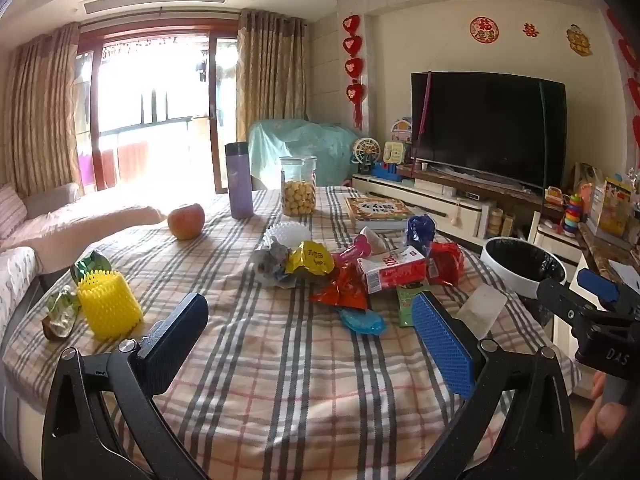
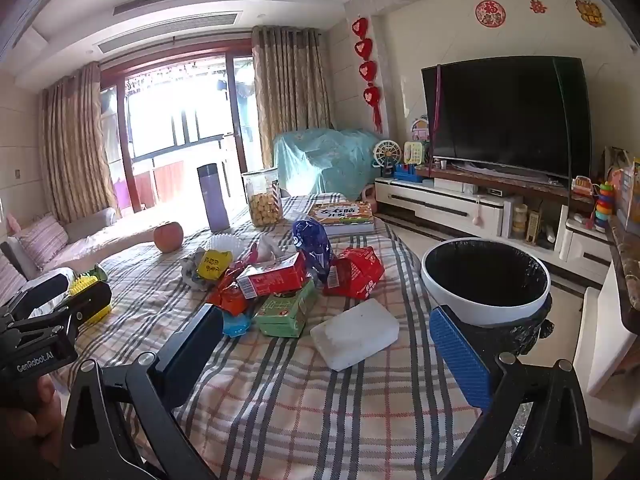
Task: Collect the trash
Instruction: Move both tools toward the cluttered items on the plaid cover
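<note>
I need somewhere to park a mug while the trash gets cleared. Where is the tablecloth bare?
Bare cloth: the near strip before both grippers, and between the yellow spiky holder and the wrapper pile. Crowded: the pile, back to the cookie jar and book.

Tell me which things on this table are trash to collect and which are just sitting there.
For the job: crumpled yellow foil wrapper, red cardboard carton, green cardboard box, blue plastic bag, white round bin with black liner.

Just lying about: apple, purple flask, clear biscuit jar, book.
</note>
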A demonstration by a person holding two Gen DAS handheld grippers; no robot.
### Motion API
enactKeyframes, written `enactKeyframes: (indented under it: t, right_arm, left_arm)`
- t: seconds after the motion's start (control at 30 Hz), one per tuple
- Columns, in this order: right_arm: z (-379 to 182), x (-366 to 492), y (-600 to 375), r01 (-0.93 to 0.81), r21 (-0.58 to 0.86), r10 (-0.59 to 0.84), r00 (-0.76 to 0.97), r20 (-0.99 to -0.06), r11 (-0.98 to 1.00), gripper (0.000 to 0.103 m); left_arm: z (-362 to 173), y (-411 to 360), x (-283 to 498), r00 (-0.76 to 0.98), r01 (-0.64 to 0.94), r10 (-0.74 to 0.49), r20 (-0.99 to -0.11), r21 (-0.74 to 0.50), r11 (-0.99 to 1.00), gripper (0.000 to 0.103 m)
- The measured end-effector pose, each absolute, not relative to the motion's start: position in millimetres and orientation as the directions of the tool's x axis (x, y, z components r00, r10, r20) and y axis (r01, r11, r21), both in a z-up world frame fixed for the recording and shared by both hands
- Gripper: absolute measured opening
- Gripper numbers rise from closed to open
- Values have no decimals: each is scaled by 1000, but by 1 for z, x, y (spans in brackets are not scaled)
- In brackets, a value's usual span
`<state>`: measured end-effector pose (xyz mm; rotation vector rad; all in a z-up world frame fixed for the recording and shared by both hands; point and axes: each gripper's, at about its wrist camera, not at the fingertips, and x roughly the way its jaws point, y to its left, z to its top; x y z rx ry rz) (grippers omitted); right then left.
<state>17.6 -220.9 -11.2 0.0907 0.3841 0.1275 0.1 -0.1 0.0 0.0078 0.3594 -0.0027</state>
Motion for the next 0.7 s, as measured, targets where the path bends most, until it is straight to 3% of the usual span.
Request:
enactKeyframes:
  t: [0.7]
  right_arm:
    - [-10,18,-220,-110,118,147,915,-376,987,103]
  left_arm:
    - [0,2,1,937,4,-2,-349,7,1000,103]
